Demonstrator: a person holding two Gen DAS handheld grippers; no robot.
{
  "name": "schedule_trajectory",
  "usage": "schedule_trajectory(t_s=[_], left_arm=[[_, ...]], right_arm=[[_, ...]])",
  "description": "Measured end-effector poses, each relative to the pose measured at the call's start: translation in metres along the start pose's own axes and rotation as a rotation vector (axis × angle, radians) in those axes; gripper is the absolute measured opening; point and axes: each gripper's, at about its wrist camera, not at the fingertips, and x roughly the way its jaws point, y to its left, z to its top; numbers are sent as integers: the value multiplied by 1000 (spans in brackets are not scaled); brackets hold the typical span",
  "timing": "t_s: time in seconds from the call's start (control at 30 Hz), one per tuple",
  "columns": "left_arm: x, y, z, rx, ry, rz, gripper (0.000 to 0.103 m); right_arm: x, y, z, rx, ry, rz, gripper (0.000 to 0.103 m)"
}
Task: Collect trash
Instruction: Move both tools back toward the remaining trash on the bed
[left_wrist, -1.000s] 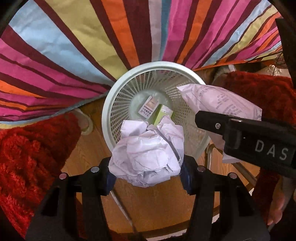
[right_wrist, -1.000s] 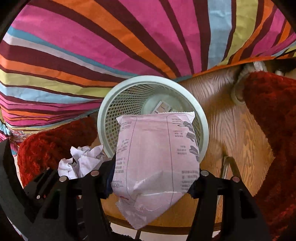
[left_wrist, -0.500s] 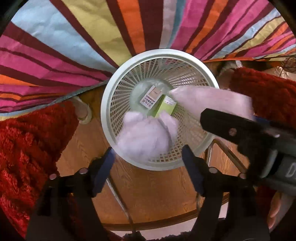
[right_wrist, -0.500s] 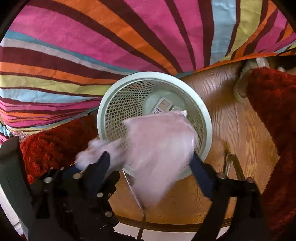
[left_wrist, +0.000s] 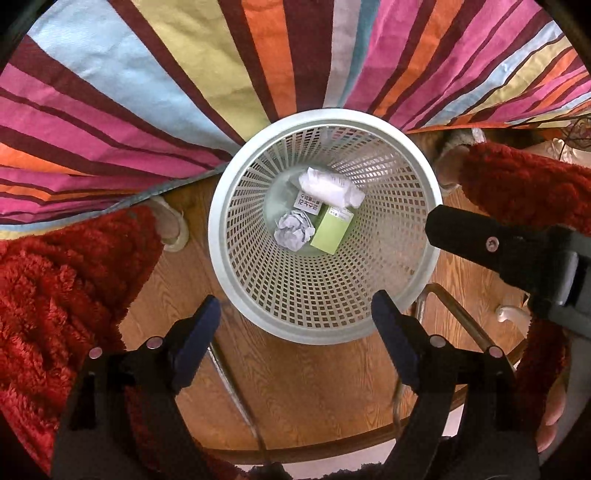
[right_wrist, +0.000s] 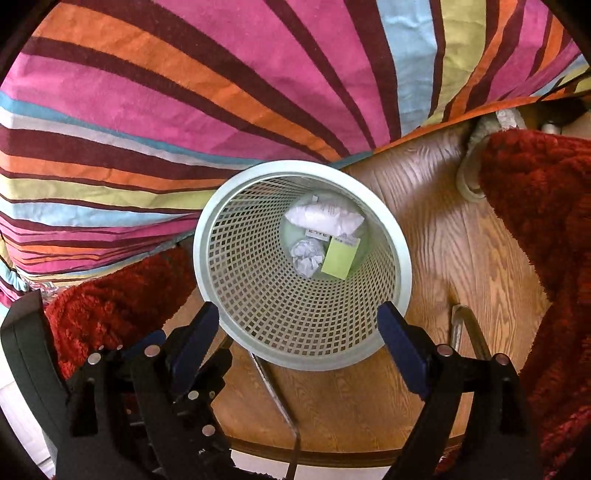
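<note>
A pale mesh wastebasket (left_wrist: 221, 206) (right_wrist: 199, 236) stands on the wooden floor, seen from above in both wrist views. At its bottom lie a crumpled paper ball (left_wrist: 294, 234) (right_wrist: 306, 256), a whitish plastic pouch (left_wrist: 328, 186) (right_wrist: 325, 219), a green box (left_wrist: 330, 232) (right_wrist: 340, 256) and a small printed carton (left_wrist: 306, 204). My left gripper (left_wrist: 295, 302) hangs over the basket's near rim, its jaws opening with nothing between them. My right gripper (right_wrist: 298, 311) is open and empty above the same rim; one of its fingers (left_wrist: 480, 240) reaches in from the right.
A striped cloth (left_wrist: 184, 92) (right_wrist: 221, 92) hangs behind the basket. Red shaggy rugs (left_wrist: 55, 295) (right_wrist: 546, 221) lie on either side on the wooden floor (right_wrist: 461, 258). Metal tube legs (left_wrist: 454, 314) (right_wrist: 277, 398) run near the basket. A person's hand (left_wrist: 554, 417) shows at lower right.
Both grippers opened. The paper ball fell from the left one and the pouch from the right one; both now lie at the basket's bottom.
</note>
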Motion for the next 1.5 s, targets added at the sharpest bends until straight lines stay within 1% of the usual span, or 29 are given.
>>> schedule_trajectory(t_s=[0.1,0.33,0.5,0.6,0.77,0.93,1.0,1.17,1.37,1.5], left_arm=[[-6,1,-1,-7,-25,3,82],[-35,8,-7,-31,-144,14,82],[-55,10,-9,-38,-223,18,82],[-64,10,-11,-36,-255,15,82],[-73,11,-12,-36,-284,6,82],[-78,16,-11,-57,-305,-12,82],[-81,20,-11,-70,-316,-22,86],[-94,27,-11,-95,-385,-35,87],[-107,30,-9,-95,-440,-32,87],[-117,33,-7,-91,-470,-3,87]], right_arm=[[-5,0,-1,2,-18,3,83],[-30,3,-6,-24,-98,17,83],[-50,9,-10,-69,-168,12,83],[-57,15,-12,-97,-201,2,83],[-63,22,-14,-134,-226,-4,83],[-69,25,-16,-156,-251,-13,83],[-71,26,-17,-162,-260,-15,83],[-75,29,-16,-185,-295,-30,83],[-85,32,-15,-210,-343,-33,83],[-98,34,-14,-218,-401,-27,83]])
